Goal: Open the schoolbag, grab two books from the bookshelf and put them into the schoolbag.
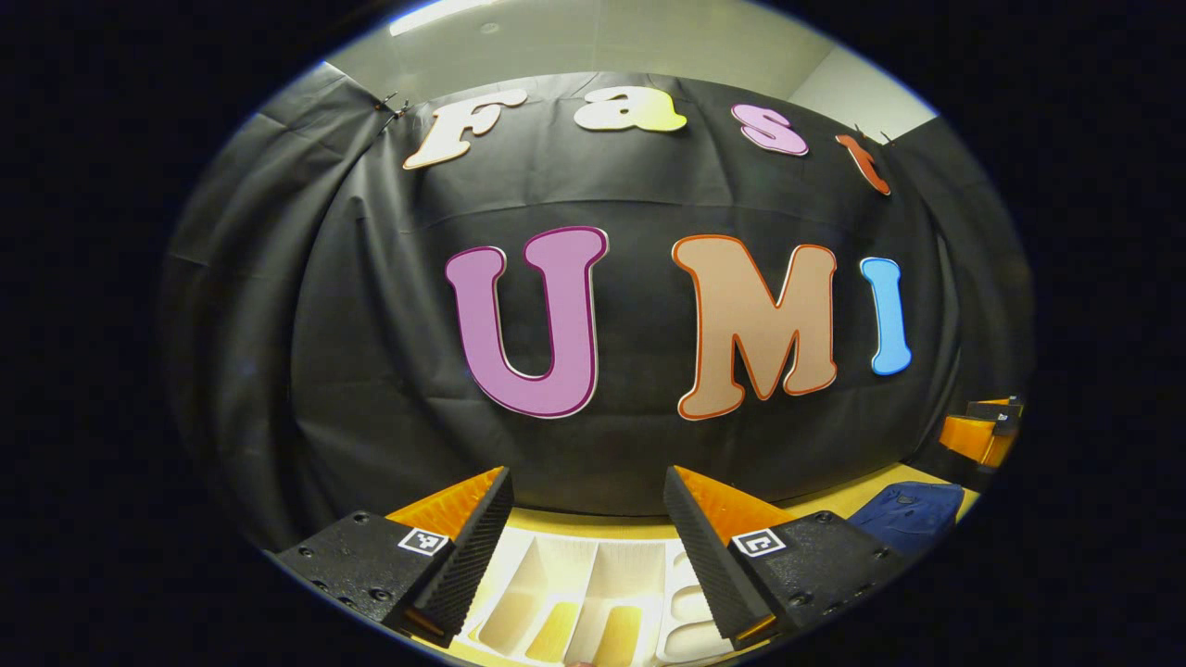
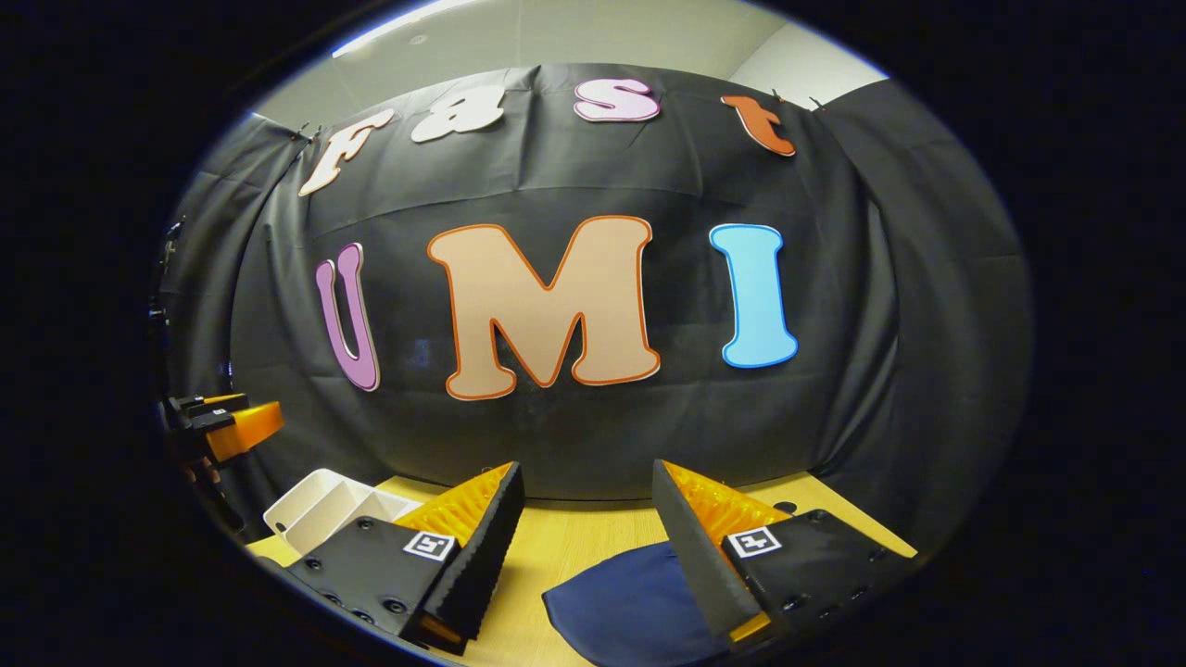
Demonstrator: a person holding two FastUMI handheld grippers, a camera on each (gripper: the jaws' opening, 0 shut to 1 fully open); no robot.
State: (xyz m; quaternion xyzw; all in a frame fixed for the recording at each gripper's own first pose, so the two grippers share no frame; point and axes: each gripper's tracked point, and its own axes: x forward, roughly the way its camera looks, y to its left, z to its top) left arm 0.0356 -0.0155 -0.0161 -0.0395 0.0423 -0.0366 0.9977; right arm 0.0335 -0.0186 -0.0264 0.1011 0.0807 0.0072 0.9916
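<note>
Both claws, the left claw (image 1: 588, 505) above the white slotted plastic bookshelf (image 1: 593, 597) and the right claw (image 2: 586, 505) above the soft navy fabric schoolbag (image 2: 630, 593) on the pale wooden bench (image 2: 574, 542), hang wide and empty, so opening the bag looks first.

You're in a dim booth, lit from a ceiling strip light (image 1: 443, 15) overhead. Glare washes out the white bookshelf (image 1: 593, 593) in your left gripper view. Both views bow hard at the edges, yet focus stays sharp and the wooden table (image 2: 574, 547) glows warm.
</note>
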